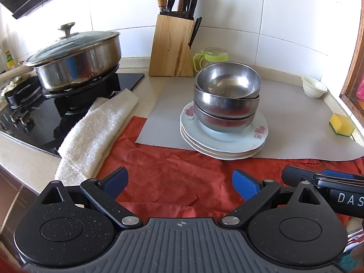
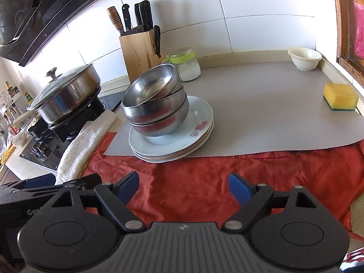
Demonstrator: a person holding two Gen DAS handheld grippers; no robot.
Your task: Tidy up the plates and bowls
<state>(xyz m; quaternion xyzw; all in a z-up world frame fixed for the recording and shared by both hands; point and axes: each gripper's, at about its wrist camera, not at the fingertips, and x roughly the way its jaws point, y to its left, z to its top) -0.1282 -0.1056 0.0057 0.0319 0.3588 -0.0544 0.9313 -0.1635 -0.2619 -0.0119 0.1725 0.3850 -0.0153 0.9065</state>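
You are holding the left gripper (image 1: 179,183) and right gripper (image 2: 183,187) wide apart and empty over the red cloth (image 1: 182,170). At 12 o'clock, 3 steel bowls (image 1: 226,101) are sitting nested on 3 stacked plates (image 1: 224,136) on the bench's grey mat (image 1: 295,118). That pile is fitting either a finished stack or one awaiting sorting.

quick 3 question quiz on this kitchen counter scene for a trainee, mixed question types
1. True or false: the steel bowls sit stacked on the plates.
2. How many steel bowls are in the stack?
3. Which lies nearest the window frame? A) yellow sponge B) knife block C) lidded pot

Extra note: the left claw and right claw are both open and empty above the red cloth.

Key: 1 true; 2 three; 3 A
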